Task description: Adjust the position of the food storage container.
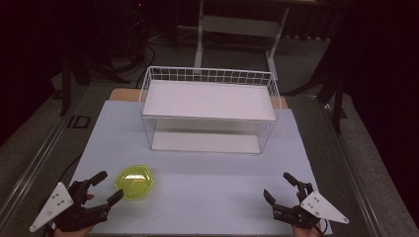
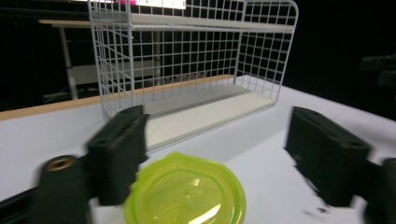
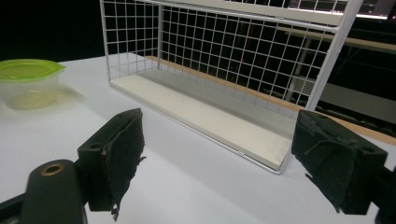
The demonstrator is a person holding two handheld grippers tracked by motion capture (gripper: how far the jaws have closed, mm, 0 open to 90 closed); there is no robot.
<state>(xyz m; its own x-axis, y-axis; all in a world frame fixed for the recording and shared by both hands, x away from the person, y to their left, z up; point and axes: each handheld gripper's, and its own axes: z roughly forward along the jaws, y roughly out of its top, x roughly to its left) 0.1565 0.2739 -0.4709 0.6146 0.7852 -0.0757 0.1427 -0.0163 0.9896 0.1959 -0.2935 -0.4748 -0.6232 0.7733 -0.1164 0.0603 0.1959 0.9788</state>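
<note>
High view sits above the near edge of the table (image 1: pixel 197 207), looking forward and down, far enough to take in the whole wire rack (image 1: pixel 210 111) and dark room behind. Left gripper view rides low over the tabletop, facing the rack (image 2: pixel 191 70) from its left front, with the green-lidded container (image 2: pixel 185 193) very close below. Right gripper view is equally low, facing the rack (image 3: pixel 233 79) from the right front, farther from the container (image 3: pixel 29 83). All three share rack and container (image 1: pixel 134 182).
</note>
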